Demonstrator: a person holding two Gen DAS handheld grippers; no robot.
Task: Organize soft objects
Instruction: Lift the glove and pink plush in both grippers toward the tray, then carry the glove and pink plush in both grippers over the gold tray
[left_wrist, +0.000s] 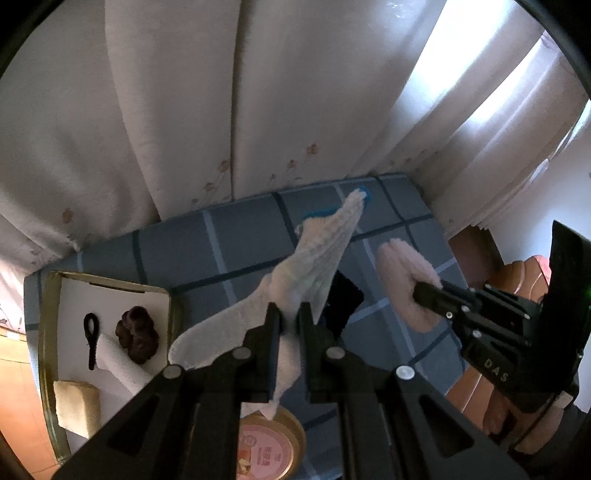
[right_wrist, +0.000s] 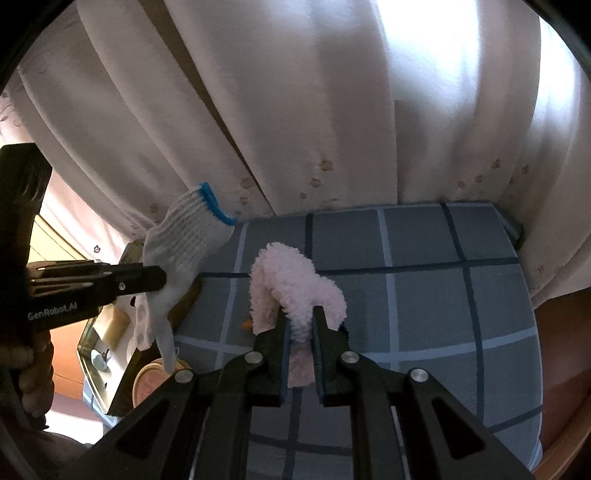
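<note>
A white knit glove (left_wrist: 314, 258) with a blue cuff hangs in the air, and my left gripper (left_wrist: 290, 314) is shut on its middle. The same glove (right_wrist: 181, 251) shows at the left of the right wrist view, pinched by the left gripper (right_wrist: 160, 278). My right gripper (right_wrist: 301, 317) is shut on a fluffy pink piece of cloth (right_wrist: 291, 280), lifted above the blue checked cloth (right_wrist: 424, 295). In the left wrist view the pink cloth (left_wrist: 402, 280) hangs from the right gripper (left_wrist: 424, 291) at the right.
An open gold-rimmed tin box (left_wrist: 51, 332) at the left holds a dark brown scrunchie (left_wrist: 138, 334), a black hair tie (left_wrist: 90, 336), a white roll and a beige block. A round pink-lidded tin (left_wrist: 269, 446) lies below. White curtains (left_wrist: 221, 92) hang behind. A black object (left_wrist: 343, 302) lies on the cloth.
</note>
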